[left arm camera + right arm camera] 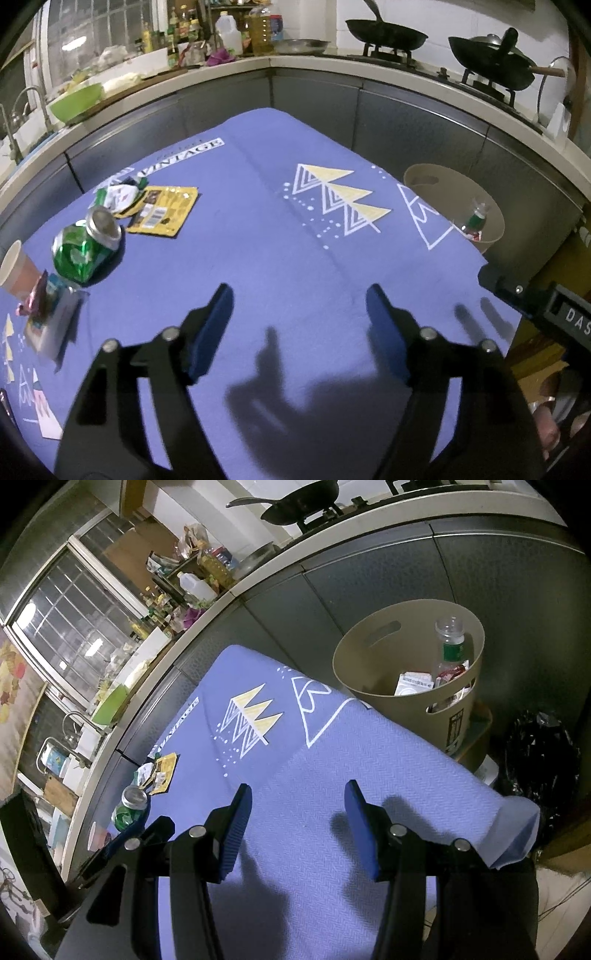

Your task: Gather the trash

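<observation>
Green crushed can [85, 248], yellow wrapper [162, 210] (barcode-printed), blue triangle-patterned tablecloth [280, 266], beige bin [402, 679].

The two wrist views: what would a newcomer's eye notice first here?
Probably the purple tablecloth with its triangle pattern, filling both views. Next, the dented green can at its left side, beside a yellow wrapper. Then the beige trash bin past the table's right edge, already holding a plastic bottle and wrappers.

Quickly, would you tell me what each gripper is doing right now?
Left gripper: open, holding nothing, above the blue cloth.
Right gripper: open, holding nothing.
</observation>
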The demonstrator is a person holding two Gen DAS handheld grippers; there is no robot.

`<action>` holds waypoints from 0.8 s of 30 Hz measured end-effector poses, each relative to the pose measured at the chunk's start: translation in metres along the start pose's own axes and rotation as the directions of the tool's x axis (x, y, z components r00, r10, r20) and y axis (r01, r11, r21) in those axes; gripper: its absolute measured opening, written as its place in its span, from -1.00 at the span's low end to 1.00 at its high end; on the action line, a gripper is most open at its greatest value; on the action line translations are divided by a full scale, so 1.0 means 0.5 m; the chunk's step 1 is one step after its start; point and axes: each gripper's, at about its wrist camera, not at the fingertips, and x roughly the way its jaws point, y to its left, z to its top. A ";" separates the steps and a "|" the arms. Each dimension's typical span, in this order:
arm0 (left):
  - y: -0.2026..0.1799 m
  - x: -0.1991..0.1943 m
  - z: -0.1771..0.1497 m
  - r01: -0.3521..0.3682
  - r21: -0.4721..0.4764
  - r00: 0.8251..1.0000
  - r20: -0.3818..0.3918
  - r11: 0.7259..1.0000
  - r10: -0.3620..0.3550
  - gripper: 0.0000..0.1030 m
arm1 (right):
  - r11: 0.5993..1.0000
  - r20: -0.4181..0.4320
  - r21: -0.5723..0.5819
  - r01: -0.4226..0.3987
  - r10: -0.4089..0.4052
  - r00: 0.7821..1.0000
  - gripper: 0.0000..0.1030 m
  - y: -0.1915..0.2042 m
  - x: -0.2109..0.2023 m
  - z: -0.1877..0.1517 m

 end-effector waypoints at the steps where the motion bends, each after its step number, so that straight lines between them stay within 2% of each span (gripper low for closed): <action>1: 0.002 0.001 -0.001 0.000 0.000 1.000 -0.002 1.000 0.000 0.44 | 1.000 -0.002 0.000 0.001 -0.001 1.000 -0.05 0.001 0.001 -0.001; 12: 0.037 0.012 -0.022 -0.001 -0.025 0.998 -0.061 1.000 -0.001 0.63 | 1.000 -0.038 -0.006 0.001 -0.001 0.999 -0.05 0.010 0.019 -0.008; 18: 0.058 0.012 -0.038 0.017 -0.067 0.996 -0.086 0.998 -0.023 0.82 | 1.000 -0.057 -0.010 -0.002 0.002 0.998 -0.05 0.017 0.031 -0.011; 24: 0.080 0.009 -0.048 -0.030 -0.084 0.994 -0.103 0.996 0.021 0.88 | 0.999 -0.076 -0.032 -0.012 0.010 0.997 -0.05 0.037 0.043 -0.019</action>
